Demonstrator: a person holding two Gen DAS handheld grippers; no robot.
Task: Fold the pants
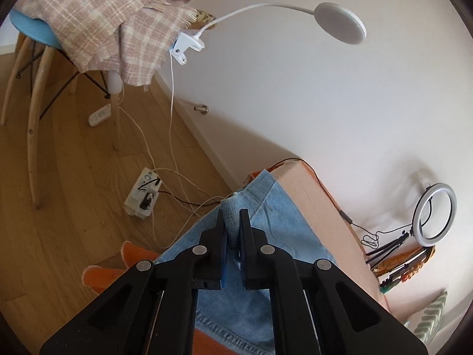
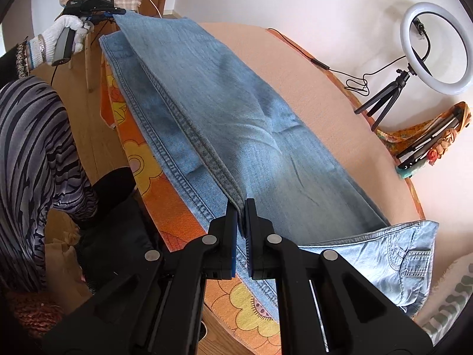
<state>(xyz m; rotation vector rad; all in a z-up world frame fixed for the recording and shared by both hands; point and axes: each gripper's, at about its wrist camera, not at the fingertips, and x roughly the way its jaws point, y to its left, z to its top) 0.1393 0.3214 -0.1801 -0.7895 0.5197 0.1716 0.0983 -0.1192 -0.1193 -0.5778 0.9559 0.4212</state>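
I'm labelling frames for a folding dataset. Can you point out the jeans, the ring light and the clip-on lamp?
jeans (image 2: 236,118): right wrist view, middle of the upper leg panel.
ring light (image 2: 436,48): right wrist view, its white ring, left side.
clip-on lamp (image 1: 340,22): left wrist view, the round head.

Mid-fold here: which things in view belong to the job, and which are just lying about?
Job: jeans, left gripper, right gripper, peach-covered table.
Lying about: ring light, clip lamp, plaid blanket, power strip.
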